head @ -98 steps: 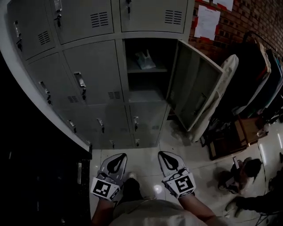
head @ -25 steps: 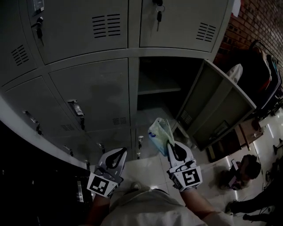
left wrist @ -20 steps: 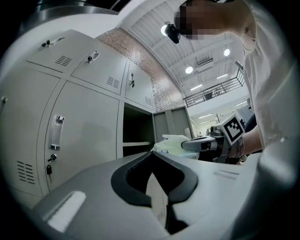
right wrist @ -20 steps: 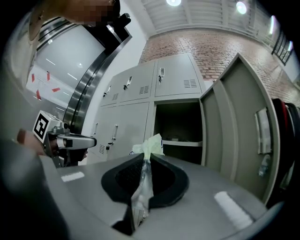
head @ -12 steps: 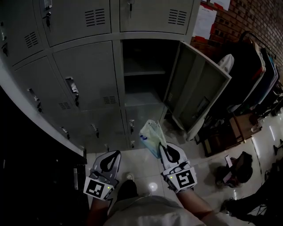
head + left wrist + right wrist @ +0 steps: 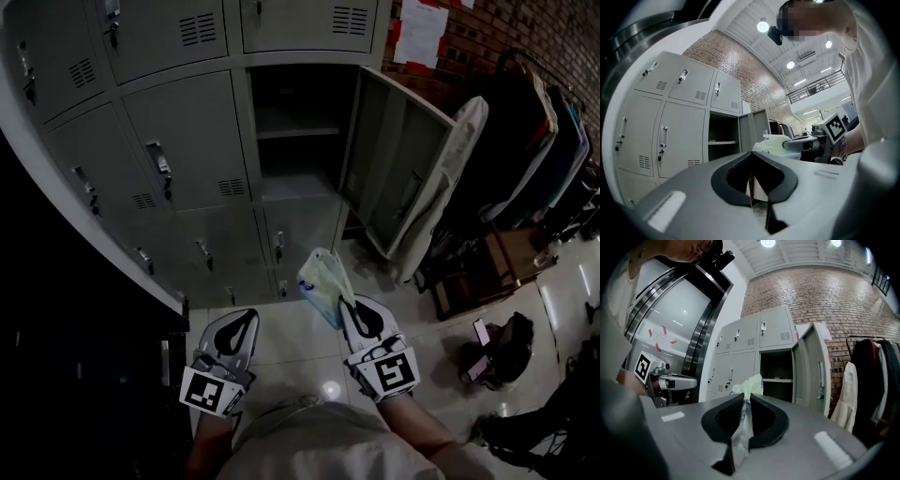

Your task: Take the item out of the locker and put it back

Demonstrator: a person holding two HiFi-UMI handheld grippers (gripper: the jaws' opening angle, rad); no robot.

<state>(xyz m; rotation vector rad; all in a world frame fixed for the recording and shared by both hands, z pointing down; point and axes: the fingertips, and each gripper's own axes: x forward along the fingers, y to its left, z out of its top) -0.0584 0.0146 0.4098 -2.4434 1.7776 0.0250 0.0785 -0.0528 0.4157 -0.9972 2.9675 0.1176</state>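
Pinching crinkly plastic bag: right claw.

Nothing legible anywhere: paper sheets on the brick wall too small, print on the plastic bag blurred.

The glossy tiled floor bears the grey locker bank, and right of its open locker a dark bag lies on the tiles.

A red brick wall rose behind a metal rack of dark hanging coats; the pale glossy tiled floor shone under round ceiling lamps.
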